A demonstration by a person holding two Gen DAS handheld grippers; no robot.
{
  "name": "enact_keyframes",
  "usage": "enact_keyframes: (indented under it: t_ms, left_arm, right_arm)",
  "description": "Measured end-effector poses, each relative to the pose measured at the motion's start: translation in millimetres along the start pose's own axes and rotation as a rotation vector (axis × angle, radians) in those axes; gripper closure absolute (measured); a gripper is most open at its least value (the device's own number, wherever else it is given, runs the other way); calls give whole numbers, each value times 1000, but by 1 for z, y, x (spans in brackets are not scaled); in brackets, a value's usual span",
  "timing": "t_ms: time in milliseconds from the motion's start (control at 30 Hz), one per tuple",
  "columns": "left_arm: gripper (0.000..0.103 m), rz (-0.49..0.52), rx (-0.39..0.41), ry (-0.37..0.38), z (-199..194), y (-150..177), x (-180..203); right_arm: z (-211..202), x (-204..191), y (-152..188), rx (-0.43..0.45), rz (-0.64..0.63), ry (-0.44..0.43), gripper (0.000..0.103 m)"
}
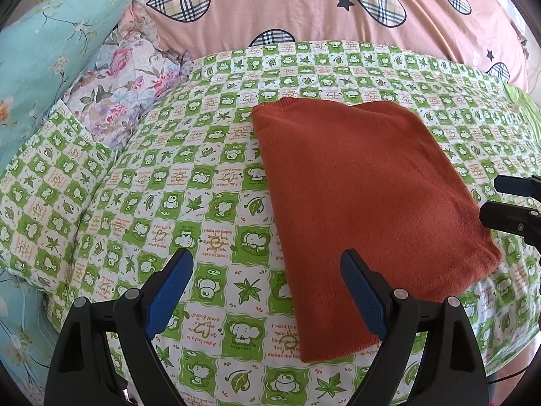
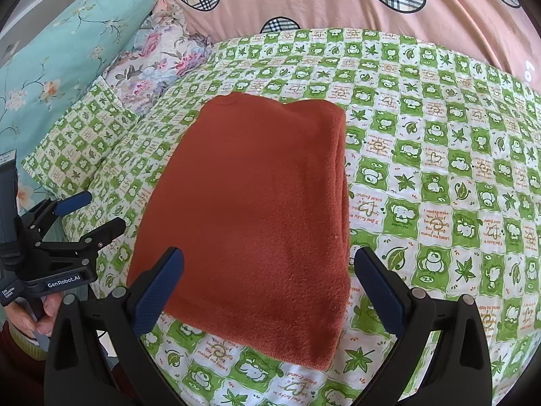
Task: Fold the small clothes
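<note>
The folded rust-orange garment hides its own inner layers, so what kind of garment it is cannot be told. The right gripper is cut off by the right edge of the left wrist view; only two finger ends show. In the right wrist view, the hand holding the left gripper is mostly hidden behind the handle. The pink heart-print quilt and the teal floral pillow run past the frame. Small orange lettering on the green checked bedsheet blurs farther away.
</note>
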State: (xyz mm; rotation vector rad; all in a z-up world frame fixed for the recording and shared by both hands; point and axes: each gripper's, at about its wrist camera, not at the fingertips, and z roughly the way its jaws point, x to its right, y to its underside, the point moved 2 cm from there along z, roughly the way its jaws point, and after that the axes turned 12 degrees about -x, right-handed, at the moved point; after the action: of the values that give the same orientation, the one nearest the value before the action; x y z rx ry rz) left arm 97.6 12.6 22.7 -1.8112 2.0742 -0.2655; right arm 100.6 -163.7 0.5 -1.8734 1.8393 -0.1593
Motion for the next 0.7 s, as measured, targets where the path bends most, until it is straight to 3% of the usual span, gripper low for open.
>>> enact_keyframes:
  t_ms: [700]
  left_arm:
    - [14,13,7,1,5,-16,8]
  right_arm:
    - [5,9,-19,-11,1,3,2]
